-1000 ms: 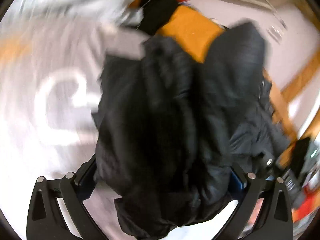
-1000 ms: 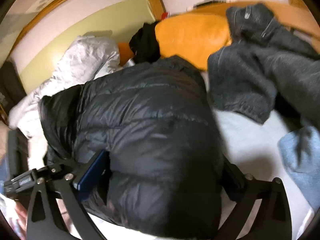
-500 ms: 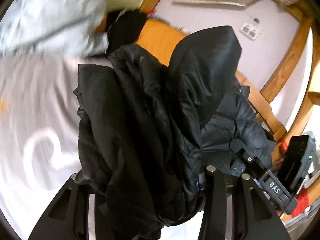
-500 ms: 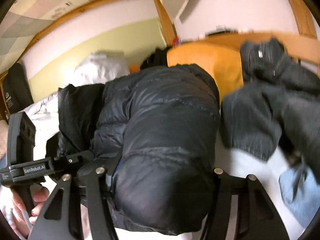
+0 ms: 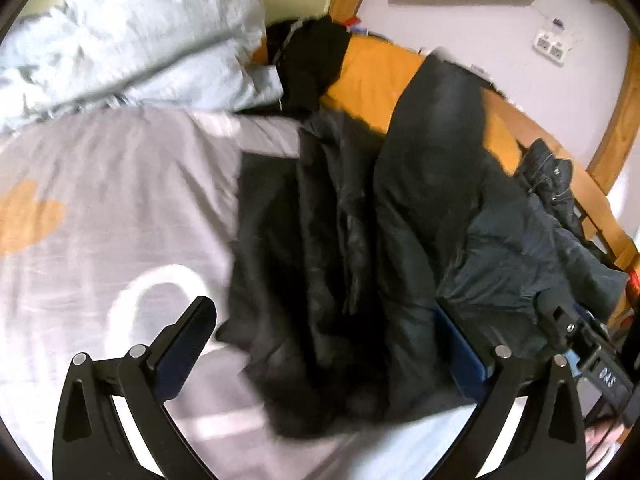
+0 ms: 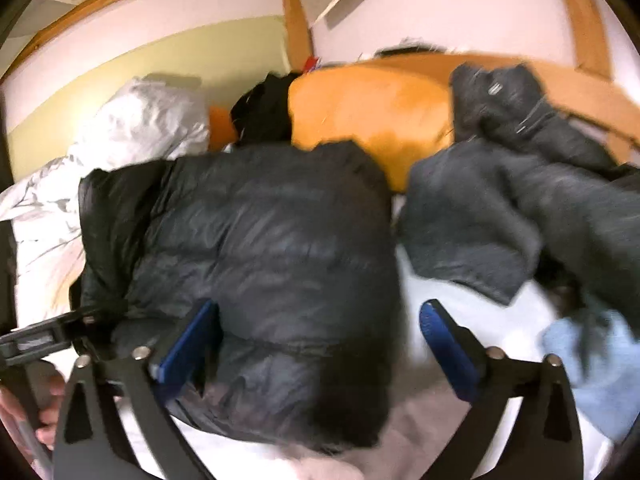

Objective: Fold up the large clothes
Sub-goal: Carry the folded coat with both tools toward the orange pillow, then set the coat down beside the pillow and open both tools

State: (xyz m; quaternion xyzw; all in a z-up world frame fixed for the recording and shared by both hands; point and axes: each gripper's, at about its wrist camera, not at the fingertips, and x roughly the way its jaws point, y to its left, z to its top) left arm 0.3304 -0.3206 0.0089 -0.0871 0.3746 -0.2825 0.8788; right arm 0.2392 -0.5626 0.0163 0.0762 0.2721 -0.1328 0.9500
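The black puffer jacket [image 6: 264, 264] lies bunched on the bed [image 5: 100, 216], its quilted bulk folded over itself; in the left wrist view its dark folds [image 5: 340, 240] run between the fingers of the left hand-held gripper [image 5: 328, 344], whose jaws are opening, spread wide, with the left finger clear of the cloth and the right one beside it; the right hand-held gripper [image 6: 316, 344] is likewise opening, its blue pads apart, the jacket between them, brushing the left pad and clear of the right; neither clamps the cloth. Around the jacket: a grey sheet with white and orange shapes under it; a pale crumpled duvet [image 5: 128, 36] at the head of the bed; an orange pillow [image 6: 372, 108] behind, with another black garment [image 6: 264, 108] heaped against it; to the right a dark grey garment [image 6: 500, 208] crowds close to the jacket's edge, and a light blue cloth [image 6: 592, 364] lies nearer the camera. A wooden bed frame [image 5: 616, 112] and pale wall close the scene.
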